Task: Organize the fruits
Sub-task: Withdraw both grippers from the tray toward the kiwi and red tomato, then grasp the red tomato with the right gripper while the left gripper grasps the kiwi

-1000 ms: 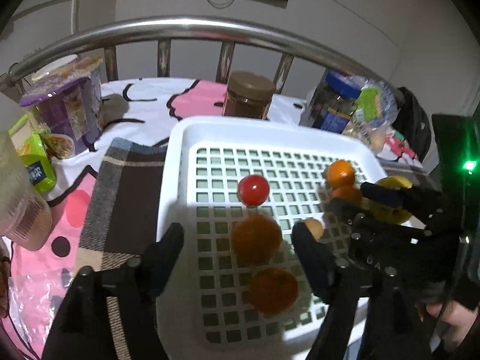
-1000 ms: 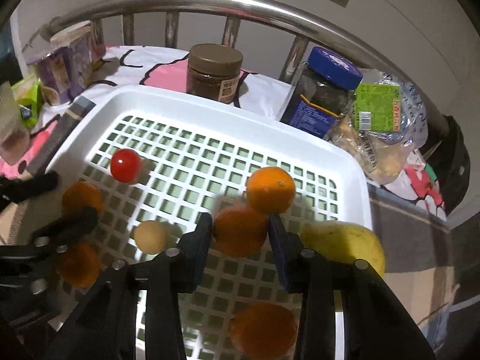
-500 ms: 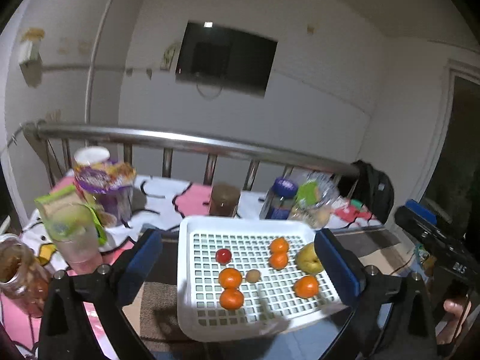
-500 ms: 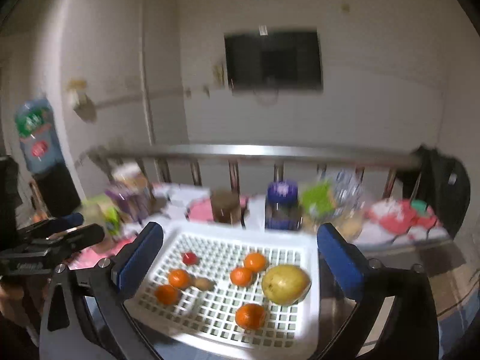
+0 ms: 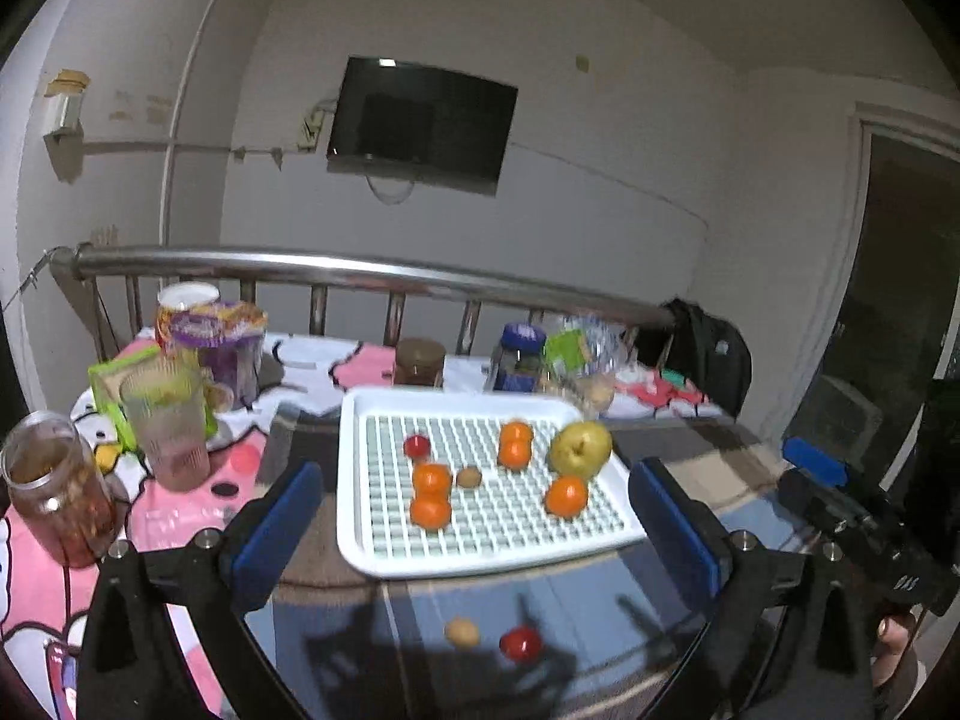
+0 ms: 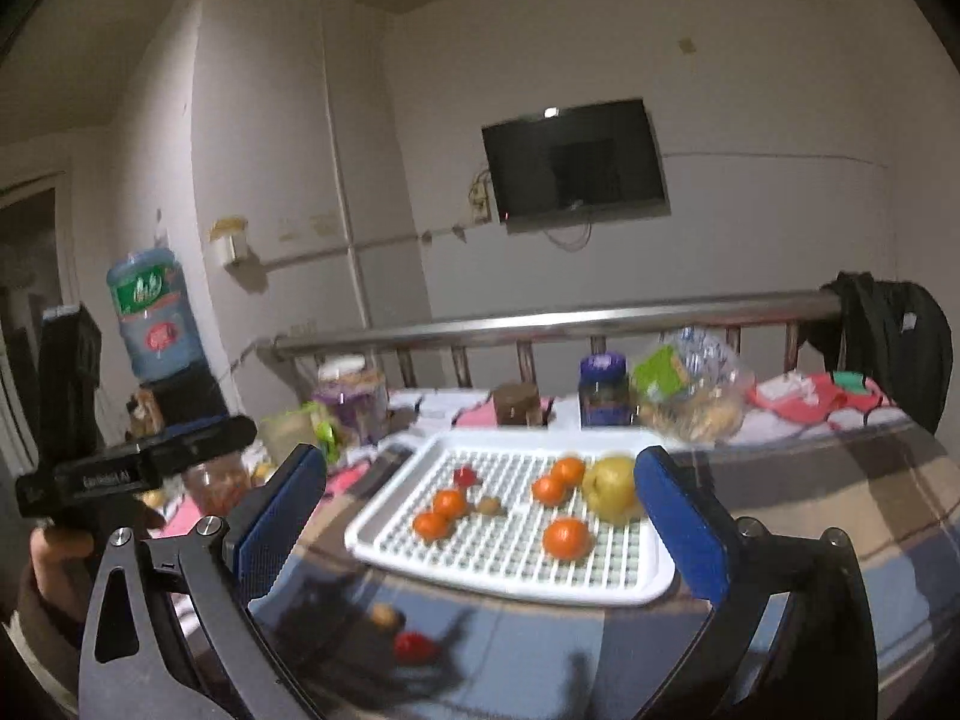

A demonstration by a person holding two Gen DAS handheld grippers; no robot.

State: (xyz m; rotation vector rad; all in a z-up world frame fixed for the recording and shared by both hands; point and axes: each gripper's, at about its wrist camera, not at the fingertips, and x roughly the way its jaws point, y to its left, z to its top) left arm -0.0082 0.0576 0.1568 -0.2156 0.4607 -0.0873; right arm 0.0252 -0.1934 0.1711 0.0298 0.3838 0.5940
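Fruits point(image 5: 516, 453) beyond empty, spread jaws

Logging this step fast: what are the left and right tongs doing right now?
Left tongs: wide open, holding nothing.
Right tongs: wide open, holding nothing.

Dim rm, wall TV point(image 5: 421, 123), steel rail point(image 5: 360, 269)

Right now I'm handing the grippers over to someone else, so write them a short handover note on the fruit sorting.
Left gripper: open, empty, drawn back from the tray.
Right gripper: open, empty, also back.
White tray: five oranges (two pairs and a single), a yellow pear, a red tomato, a small brown fruit.
Left: a red fruit and a small brown one appear on the glossy surface in front of the tray; possibly reflections, check.
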